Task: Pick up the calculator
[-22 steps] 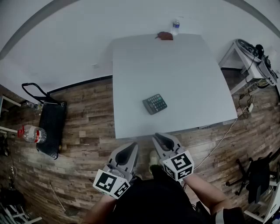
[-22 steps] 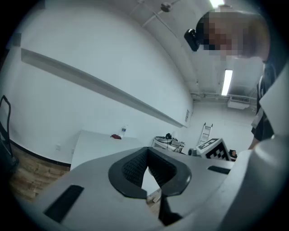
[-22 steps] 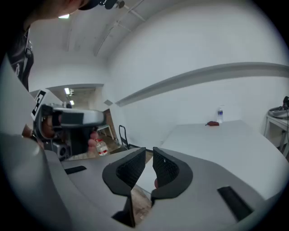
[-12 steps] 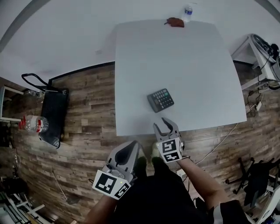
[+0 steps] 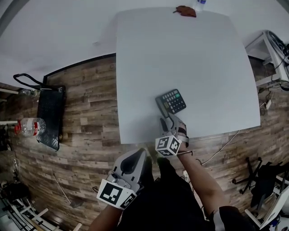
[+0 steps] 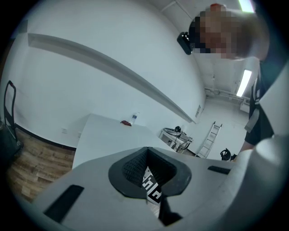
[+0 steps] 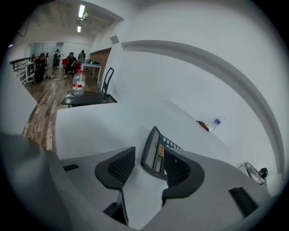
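Note:
A dark calculator (image 5: 171, 102) lies flat near the front of the white table (image 5: 180, 54). My right gripper (image 5: 171, 122) is over the table's front edge, right behind the calculator, pointing down at it. In the right gripper view the calculator (image 7: 153, 145) lies just ahead of the open gripper (image 7: 149, 158), its near end level with the fingertips (image 7: 123, 164), and neither pad touches it. My left gripper (image 5: 134, 159) hangs back over the wooden floor, below the table edge. Its jaws meet at the tips in the left gripper view (image 6: 145, 151), with nothing held.
A small water bottle (image 5: 198, 3) and a reddish-brown object (image 5: 185, 11) sit at the table's far edge. A black cart (image 5: 48, 117) and a large bottle (image 5: 29, 127) stand on the floor at left. A white desk (image 5: 271, 49), a cable and a black chair base (image 5: 262, 180) are at right.
My right gripper has moved forward from the floor side over the table's front edge up to the calculator, and its jaws have opened. The left gripper has stayed where it was.

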Tool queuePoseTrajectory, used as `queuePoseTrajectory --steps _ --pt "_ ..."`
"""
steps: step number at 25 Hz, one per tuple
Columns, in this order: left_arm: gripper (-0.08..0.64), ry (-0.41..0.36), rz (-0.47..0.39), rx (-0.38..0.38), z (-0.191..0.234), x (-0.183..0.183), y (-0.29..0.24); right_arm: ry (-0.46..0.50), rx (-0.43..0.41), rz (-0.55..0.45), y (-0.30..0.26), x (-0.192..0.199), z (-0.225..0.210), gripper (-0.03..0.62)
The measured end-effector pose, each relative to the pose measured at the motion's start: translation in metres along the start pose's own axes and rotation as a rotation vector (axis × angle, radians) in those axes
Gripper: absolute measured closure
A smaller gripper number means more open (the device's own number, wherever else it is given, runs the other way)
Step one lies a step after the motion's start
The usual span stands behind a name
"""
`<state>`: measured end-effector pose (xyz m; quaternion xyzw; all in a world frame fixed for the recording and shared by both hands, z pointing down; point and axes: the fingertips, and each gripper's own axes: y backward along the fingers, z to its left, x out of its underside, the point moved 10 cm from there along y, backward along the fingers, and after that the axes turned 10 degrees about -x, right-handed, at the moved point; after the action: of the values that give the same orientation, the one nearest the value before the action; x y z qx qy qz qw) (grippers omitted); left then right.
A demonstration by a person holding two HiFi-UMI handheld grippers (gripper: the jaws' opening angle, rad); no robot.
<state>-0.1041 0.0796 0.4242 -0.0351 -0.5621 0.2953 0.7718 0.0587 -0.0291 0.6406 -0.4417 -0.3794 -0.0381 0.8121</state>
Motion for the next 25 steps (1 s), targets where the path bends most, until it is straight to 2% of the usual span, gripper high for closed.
queuePoseTrajectory --steps 9,10,12,14,20,25 --pt "0.554 0.038 0.05 0.01 0.03 0.004 -0.012 0.112 0.073 0.082 -0.03 0.005 0.005 0.419" --pt "0.554 0.041 0.053 0.012 0.032 0.004 -0.012 0.124 0.086 0.088 -0.031 0.005 0.006 0.432" --pt "0.554 0.046 0.057 0.014 0.036 0.005 -0.013 0.15 0.107 0.093 -0.031 0.006 0.006 0.5" --pt "0.554 0.048 0.061 0.016 0.039 0.005 -0.015 0.169 0.115 0.095 -0.03 0.008 0.006 0.508" --pt "0.554 0.047 0.06 0.027 0.042 0.006 -0.015 0.199 0.129 0.097 -0.021 0.01 0.0 0.526" --pt "0.554 0.037 0.05 0.041 0.041 0.004 -0.015 0.18 0.146 0.082 -0.009 0.002 -0.016 0.541"
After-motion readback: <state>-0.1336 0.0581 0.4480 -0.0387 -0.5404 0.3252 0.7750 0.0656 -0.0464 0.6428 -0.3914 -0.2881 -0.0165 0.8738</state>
